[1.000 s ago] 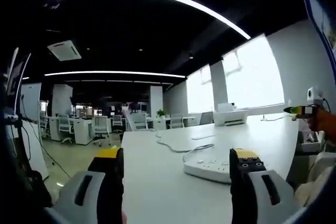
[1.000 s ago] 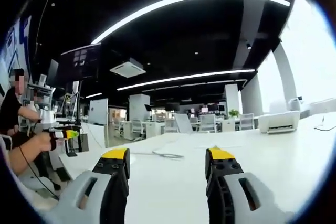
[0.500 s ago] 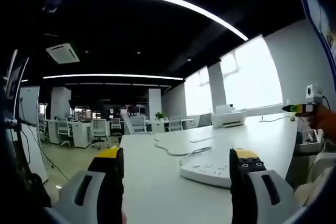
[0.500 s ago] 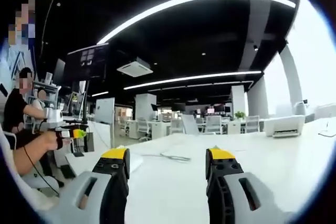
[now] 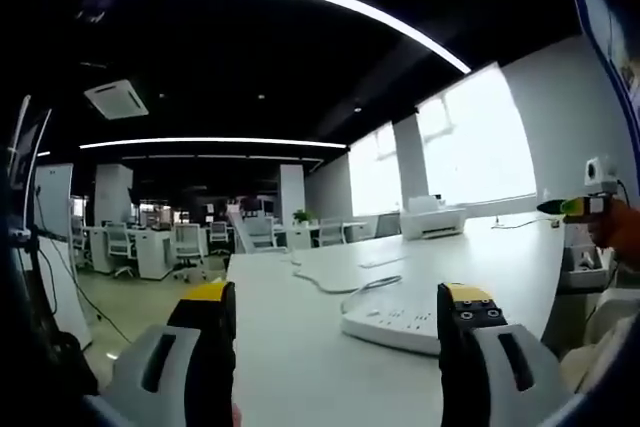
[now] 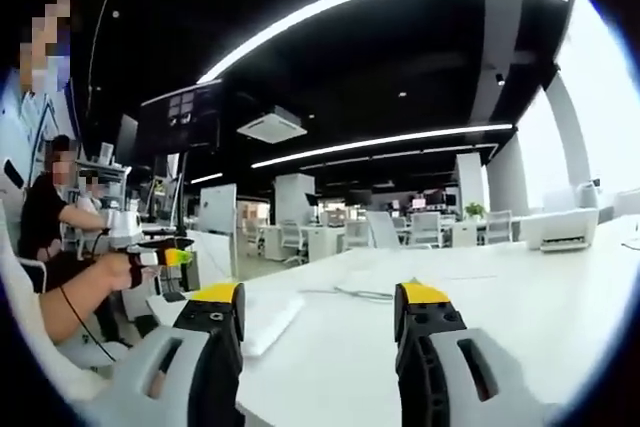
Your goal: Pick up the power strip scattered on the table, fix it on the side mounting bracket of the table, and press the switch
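The white power strip [image 5: 392,318] lies flat on the white table [image 5: 300,357], its white cable [image 5: 340,283] curling away behind it. My left gripper [image 5: 337,296] is open just short of the strip, and its right jaw hides the strip's near end. In the right gripper view, the power strip [image 6: 262,313] shows as a white slab beside the left jaw, with the cable [image 6: 360,294] trailing beyond. My right gripper [image 6: 318,297] is open above the table [image 6: 520,307], with nothing between its yellow-tipped jaws.
A hand holds another gripper [image 5: 575,207] with a green-yellow tip at the table's right edge. A seated person [image 6: 55,222] holds a similar gripper [image 6: 150,252] at the left. A white printer [image 5: 432,219] sits far back. Desks and chairs [image 5: 185,242] fill the room beyond.
The right gripper view has swung, bringing the power strip's edge in beside the left jaw. The left gripper view barely shifted. Both grippers stay open.
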Demonstrator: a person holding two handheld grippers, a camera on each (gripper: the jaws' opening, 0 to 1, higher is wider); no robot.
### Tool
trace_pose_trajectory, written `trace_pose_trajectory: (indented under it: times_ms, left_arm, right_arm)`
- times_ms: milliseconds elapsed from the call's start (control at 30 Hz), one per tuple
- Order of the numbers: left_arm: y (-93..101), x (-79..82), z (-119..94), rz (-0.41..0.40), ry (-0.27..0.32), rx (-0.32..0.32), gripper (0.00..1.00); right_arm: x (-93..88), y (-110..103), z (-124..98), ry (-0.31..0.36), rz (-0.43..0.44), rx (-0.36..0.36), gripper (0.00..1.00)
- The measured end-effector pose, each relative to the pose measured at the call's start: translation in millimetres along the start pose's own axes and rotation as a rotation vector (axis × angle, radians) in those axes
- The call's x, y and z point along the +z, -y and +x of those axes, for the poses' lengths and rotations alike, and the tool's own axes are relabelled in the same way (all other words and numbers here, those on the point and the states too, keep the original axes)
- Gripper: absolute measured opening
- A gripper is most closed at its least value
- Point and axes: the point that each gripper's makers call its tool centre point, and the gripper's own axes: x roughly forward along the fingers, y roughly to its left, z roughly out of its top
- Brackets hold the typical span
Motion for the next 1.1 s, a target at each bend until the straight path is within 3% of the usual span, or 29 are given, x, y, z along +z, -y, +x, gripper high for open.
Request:
trace_pose_trajectory:
  times_ms: [367,1100]
  left_arm:
    - [0.6,-0.2,2.9,0.000,0.000,-0.014,0.86]
    - [10.7,-5.0,7.8,0.003,-0.011,-0.046,0.86]
  right_arm:
    - [-20.9,-24.8,13.3,-0.039,0.028,0.045,0.58]
    - [-41.2,-63.8,30.4,-0.074,0.045,0.111,0.60]
